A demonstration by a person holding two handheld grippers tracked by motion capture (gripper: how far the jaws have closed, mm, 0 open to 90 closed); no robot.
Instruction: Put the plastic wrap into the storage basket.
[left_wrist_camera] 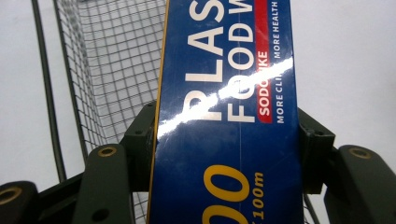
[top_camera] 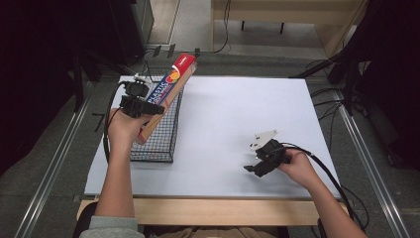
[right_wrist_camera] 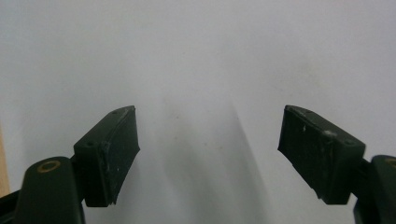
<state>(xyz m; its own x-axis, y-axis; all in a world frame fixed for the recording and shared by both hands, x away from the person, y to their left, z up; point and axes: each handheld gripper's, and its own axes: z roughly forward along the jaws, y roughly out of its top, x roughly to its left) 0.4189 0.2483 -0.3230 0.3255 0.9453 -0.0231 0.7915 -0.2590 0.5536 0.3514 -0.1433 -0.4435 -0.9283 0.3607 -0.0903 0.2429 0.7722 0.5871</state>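
Blue box (left_wrist_camera: pixel 224 140) "PLASTIC FOOD WRAP" | left hand-held gripper (left_wrist_camera: pixel 224 135) clamps it | right hand-held gripper (right_wrist_camera: pixel 208 140) open, empty

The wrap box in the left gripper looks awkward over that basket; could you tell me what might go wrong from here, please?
1. The left gripper clamps the long wrap box below its middle, so the far end could swing or slip.
2. The box hangs tilted over the wire basket; an end may catch the rim on the way down.
3. The right gripper is open over the table, too far off to steady anything.
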